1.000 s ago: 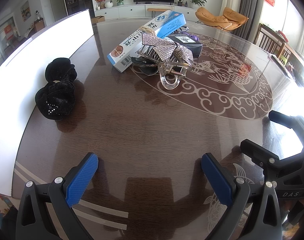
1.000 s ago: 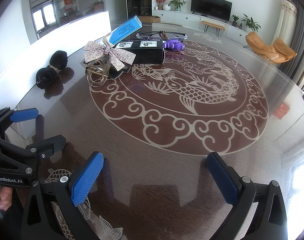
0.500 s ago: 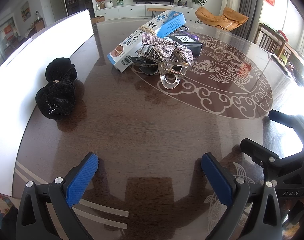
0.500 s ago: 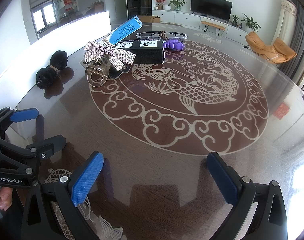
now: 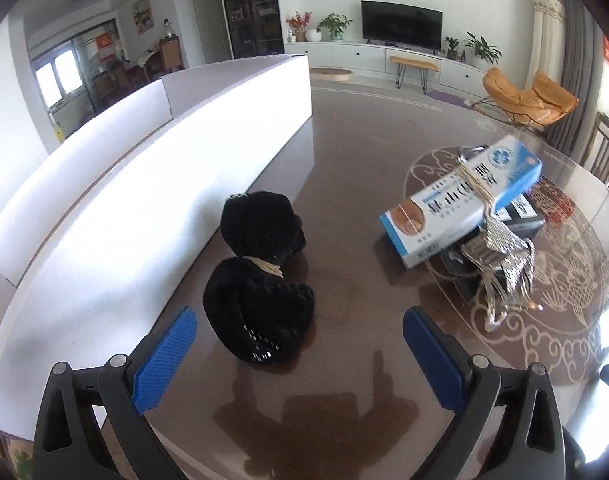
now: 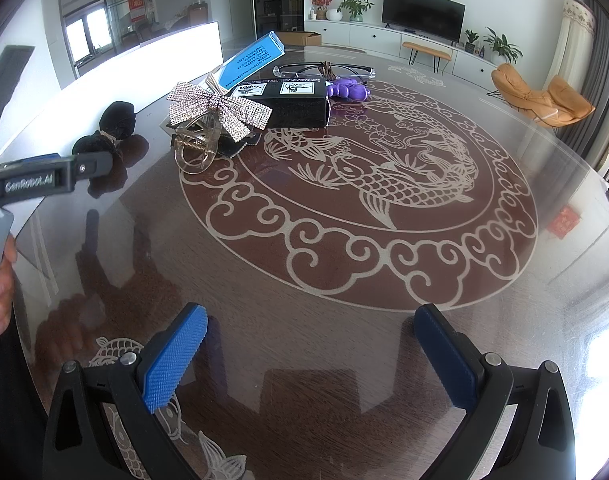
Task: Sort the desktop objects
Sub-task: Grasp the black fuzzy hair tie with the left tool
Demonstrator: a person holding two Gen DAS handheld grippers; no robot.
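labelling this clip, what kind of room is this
Most likely a home living room: a flat-screen TV on a low white cabinet, an orange lounge chair, and potted plants stand beyond the round glass-topped table.

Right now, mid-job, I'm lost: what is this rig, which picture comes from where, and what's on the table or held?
There is no robot arm. A person holds a two-finger clamp in each hand, and each clamp carries a fisheye camera looking along its blue fingers.

The left camera shows the left gripper open and empty, pointing at the black scrunchies beside a white board.

The right camera shows the right gripper open and empty over the table. The left tool juts in at that picture's left edge.

In a pile farther off lie a blue box, a black box, a sparkly bow clip, glasses and a purple toy.

Nothing is held.
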